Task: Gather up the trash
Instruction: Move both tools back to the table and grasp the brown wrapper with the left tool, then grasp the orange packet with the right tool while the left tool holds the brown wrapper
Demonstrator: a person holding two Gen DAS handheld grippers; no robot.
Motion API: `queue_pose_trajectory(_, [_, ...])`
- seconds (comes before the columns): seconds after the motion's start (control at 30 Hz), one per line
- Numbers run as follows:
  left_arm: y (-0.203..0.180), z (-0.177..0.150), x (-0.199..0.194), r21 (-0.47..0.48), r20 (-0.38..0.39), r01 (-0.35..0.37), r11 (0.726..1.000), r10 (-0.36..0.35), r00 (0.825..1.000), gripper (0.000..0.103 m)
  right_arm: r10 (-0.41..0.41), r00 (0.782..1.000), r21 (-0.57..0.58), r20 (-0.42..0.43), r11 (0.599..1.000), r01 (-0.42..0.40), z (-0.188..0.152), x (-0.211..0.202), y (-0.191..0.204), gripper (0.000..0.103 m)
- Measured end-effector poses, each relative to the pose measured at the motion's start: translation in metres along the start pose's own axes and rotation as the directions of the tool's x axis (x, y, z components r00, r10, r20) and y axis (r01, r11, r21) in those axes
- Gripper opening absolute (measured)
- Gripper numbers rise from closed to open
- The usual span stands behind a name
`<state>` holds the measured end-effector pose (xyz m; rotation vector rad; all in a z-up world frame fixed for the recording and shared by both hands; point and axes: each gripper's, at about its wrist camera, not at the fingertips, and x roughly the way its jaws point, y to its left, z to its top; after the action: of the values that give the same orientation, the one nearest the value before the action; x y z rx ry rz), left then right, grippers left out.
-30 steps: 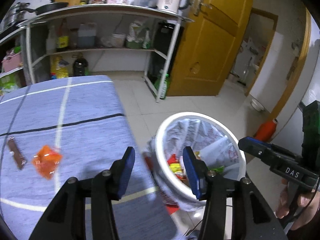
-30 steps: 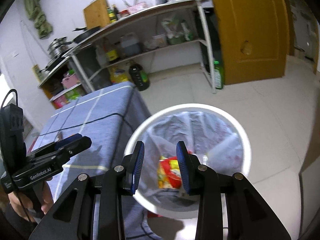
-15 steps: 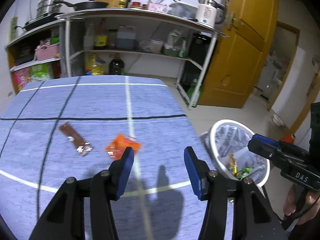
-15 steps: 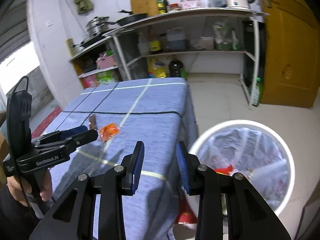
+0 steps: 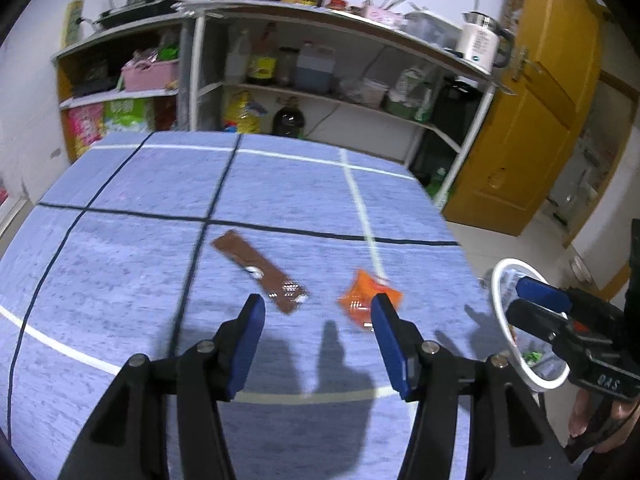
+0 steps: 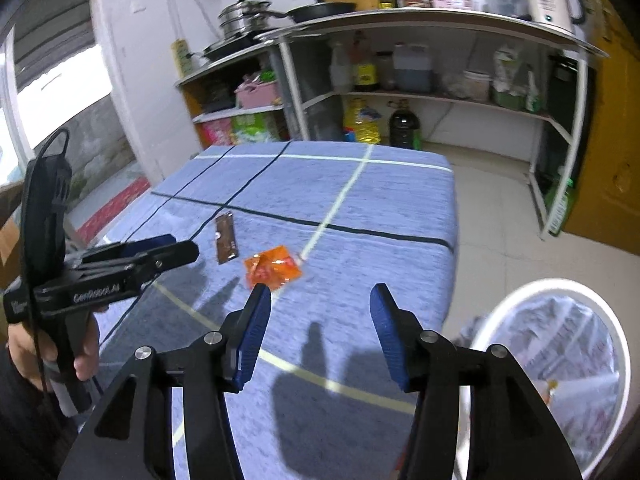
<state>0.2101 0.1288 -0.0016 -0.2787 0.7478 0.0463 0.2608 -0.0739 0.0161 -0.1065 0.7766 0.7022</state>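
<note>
Swung off the bin and back over the counter (image 5: pixel 120 208) within the last second. Left to right: left tool (image 5: pixel 316 316) spread wide, empty, above brown wrapper (image 5: pixel 260 270); orange wrapper (image 5: pixel 368 300) just beside it, at the right finger tip. Right tool (image 6: pixel 318 310) now spread too (narrower a second ago), empty, orange wrapper (image 6: pixel 274 268) just ahead. Bin (image 6: pixel 624 344) on floor off counter's right edge, trash inside. Judged: drop-off done, two pieces left, next grab starting.
</note>
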Motion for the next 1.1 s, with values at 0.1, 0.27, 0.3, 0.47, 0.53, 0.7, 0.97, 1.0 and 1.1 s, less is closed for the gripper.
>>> queue_pose_trajectory(0.1, [0.016, 0.0, 0.01, -0.03, -0.025, -0.025, 0.999, 0.024, 0.999, 0.058, 0.008, 1.0, -0.035, -0.026, 0.999, -0.009, 0.003, 0.015, 0.009, 0.053])
queue_pose_trajectory(0.27, [0.029, 0.004, 0.031, -0.066, -0.065, -0.035, 0.997, 0.031, 0.997, 0.06, 0.013, 0.999, -0.049, -0.048, 0.999, -0.015, 0.005, 0.028, 0.013, 0.053])
queue_pose_trajectory(0.3, [0.03, 0.006, 0.036, -0.075, -0.07, -0.038, 0.996, 0.033, 0.997, 0.06, 0.011, 0.999, -0.047, -0.048, 0.999, -0.013, 0.005, 0.029, 0.012, 0.053])
queue_pose_trajectory(0.47, [0.026, 0.02, 0.055, -0.067, -0.075, -0.09, 0.994, 0.085, 0.994, 0.06, 0.004, 0.999, -0.034, -0.051, 0.999, -0.005, 0.004, 0.028, 0.007, 0.053])
queue_pose_trajectory(0.53, [0.021, 0.023, 0.062, -0.047, -0.08, -0.108, 0.993, 0.104, 0.991, 0.059, 0.0, 0.999, -0.032, -0.055, 0.999, -0.002, 0.003, 0.028, 0.005, 0.053])
queue_pose_trajectory(0.7, [0.007, 0.02, 0.074, 0.036, -0.087, -0.166, 0.985, 0.168, 0.982, 0.043, -0.002, 0.999, -0.032, -0.053, 0.999, 0.001, 0.005, 0.026, 0.003, 0.053])
queue_pose_trajectory(0.97, [0.022, 0.013, 0.059, 0.068, -0.091, -0.165, 0.984, 0.171, 0.981, 0.021, 0.019, 0.996, -0.073, -0.089, 0.997, -0.026, 0.005, 0.036, 0.014, 0.053])
queue_pose_trajectory(1.0, [0.023, 0.011, 0.057, 0.072, -0.092, -0.161, 0.984, 0.168, 0.982, 0.021, 0.019, 0.995, -0.079, -0.097, 0.997, -0.027, 0.005, 0.039, 0.015, 0.053])
queue_pose_trajectory(1.1, [0.025, 0.008, 0.052, 0.076, -0.095, -0.135, 0.988, 0.142, 0.985, 0.021, 0.037, 0.992, -0.088, -0.118, 0.995, -0.048, 0.004, 0.046, 0.019, 0.053])
